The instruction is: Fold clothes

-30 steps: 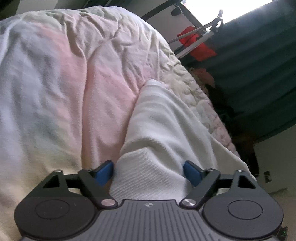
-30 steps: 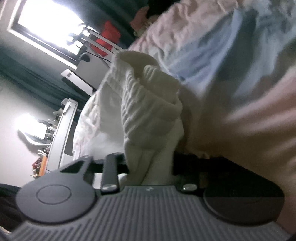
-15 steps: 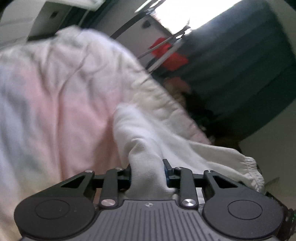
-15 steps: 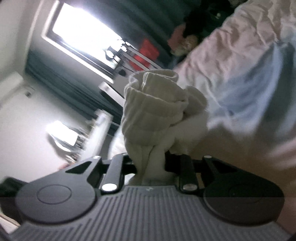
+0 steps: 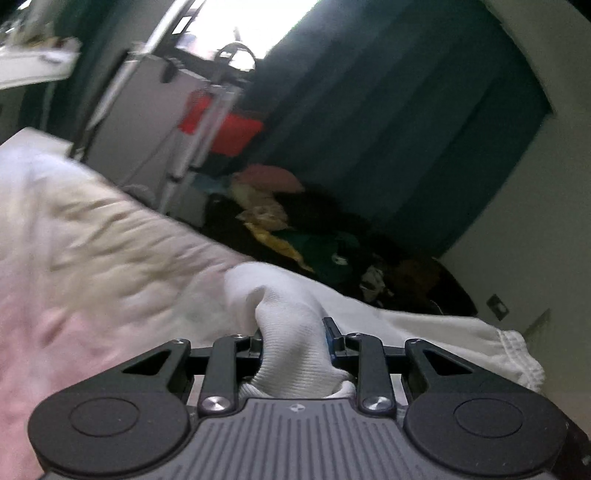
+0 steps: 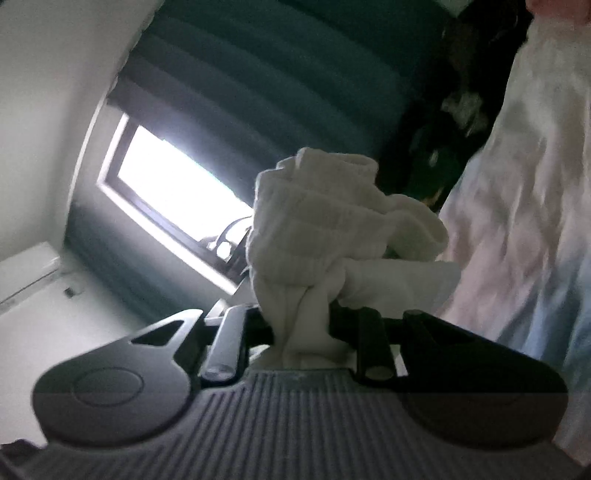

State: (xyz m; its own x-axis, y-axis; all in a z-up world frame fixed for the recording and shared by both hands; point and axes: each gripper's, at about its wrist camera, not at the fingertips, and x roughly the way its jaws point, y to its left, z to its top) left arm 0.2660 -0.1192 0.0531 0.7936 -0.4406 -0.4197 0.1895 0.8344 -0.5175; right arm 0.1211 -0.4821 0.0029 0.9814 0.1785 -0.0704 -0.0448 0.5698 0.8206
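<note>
Clearly both tongs are clamped on the white knit garment (image 5: pixel 295 339): left tongs (image 5: pixel 293 338) near the bed's (image 5: pixel 92 258) far edge, right tongs (image 6: pixel 303 328) bunching its ribbed cuff aloft. Soft, light, floppy; best gripped at hems and corners.

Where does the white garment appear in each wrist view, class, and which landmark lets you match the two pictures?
Left wrist: white garment low centre, pinched in the left gripper, trailing right.
Right wrist: white garment centre, bunched above the right gripper gripping it.
Shared landmark: bright window beside dark curtain.
</note>
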